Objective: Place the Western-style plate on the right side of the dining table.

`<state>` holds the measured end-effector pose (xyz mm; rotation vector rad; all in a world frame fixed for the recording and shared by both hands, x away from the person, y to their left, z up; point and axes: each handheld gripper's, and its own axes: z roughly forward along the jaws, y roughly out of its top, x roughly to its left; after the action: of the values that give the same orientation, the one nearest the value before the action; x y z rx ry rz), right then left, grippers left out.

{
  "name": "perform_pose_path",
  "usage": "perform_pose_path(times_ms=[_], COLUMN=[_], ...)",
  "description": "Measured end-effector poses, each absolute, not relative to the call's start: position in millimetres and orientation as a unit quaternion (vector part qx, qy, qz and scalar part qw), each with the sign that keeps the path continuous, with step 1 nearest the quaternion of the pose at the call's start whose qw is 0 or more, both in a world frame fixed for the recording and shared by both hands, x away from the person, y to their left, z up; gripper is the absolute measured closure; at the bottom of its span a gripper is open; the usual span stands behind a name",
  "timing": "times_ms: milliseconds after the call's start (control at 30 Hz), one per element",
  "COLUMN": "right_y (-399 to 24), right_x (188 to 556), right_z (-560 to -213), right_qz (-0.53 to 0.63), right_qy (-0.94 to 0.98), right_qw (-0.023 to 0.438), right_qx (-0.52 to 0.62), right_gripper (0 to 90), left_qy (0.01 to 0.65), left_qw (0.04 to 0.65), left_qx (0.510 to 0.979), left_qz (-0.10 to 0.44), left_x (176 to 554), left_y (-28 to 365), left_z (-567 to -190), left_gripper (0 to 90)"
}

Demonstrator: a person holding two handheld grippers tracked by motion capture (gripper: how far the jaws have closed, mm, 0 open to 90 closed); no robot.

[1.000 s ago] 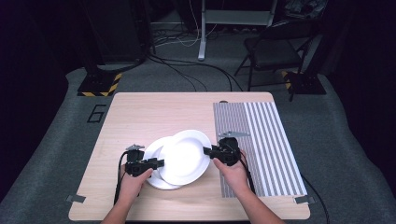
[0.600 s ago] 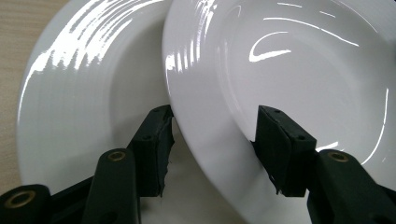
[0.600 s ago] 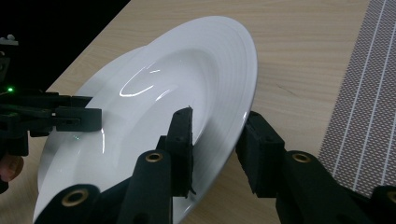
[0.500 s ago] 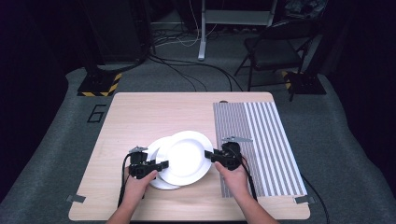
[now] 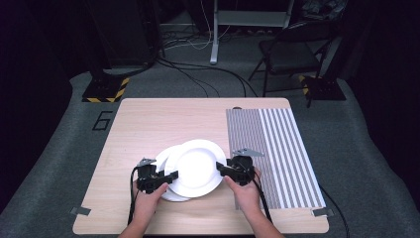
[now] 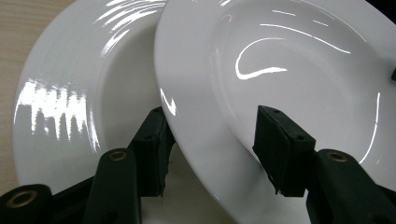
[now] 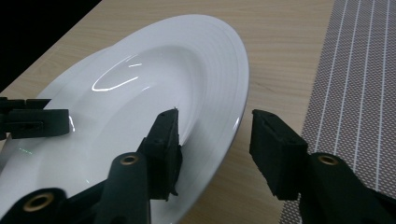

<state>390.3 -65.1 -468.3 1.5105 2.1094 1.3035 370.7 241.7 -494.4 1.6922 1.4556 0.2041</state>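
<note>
The wooden table bears a striped mat and two overlapping white plates. The upper plate rests tilted on the lower plate — stacking nearly done (squaring up remains). The right gripper has just been opening, jaws astride the rim without pressing; the left gripper likewise straddles it, unclamped.

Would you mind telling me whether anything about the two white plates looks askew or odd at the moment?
Yes: the upper white ceramic plate is not nested squarely. It overlaps the lower white ceramic plate, shifted toward the grey striped mat, and sits tilted. The right gripper straddles its rim, jaws just opening.
</note>
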Motion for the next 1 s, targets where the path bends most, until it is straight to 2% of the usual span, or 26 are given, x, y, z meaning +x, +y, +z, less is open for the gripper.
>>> perform_pose_path(times_ms=[133, 300, 633, 1000], right_y=[-63.7, -59.9, -49.7, -45.3], right_x=[381.7, 373.2, 362.6, 364.1], right_z=[-470.9, -471.5, -474.4, -475.5], right_qz=[0.444, 0.442, 0.439, 0.439], right_qy=[0.72, 0.721, 0.717, 0.708], right_qw=[0.12, 0.122, 0.155, 0.156], right_qx=[0.52, 0.519, 0.518, 0.531], right_gripper=[43.8, 43.4, 45.3, 44.8], left_qy=[0.588, 0.591, 0.592, 0.597], left_qw=[0.437, 0.439, 0.447, 0.457], left_qx=[0.674, 0.671, 0.663, 0.652], left_qz=[0.088, 0.092, 0.098, 0.101], left_x=[368.9, 367.0, 363.6, 358.9], left_y=[241.9, 241.1, 241.6, 239.7], left_z=[-494.0, -493.1, -491.6, -487.3], left_gripper=[48.4, 48.7, 48.8, 48.8])
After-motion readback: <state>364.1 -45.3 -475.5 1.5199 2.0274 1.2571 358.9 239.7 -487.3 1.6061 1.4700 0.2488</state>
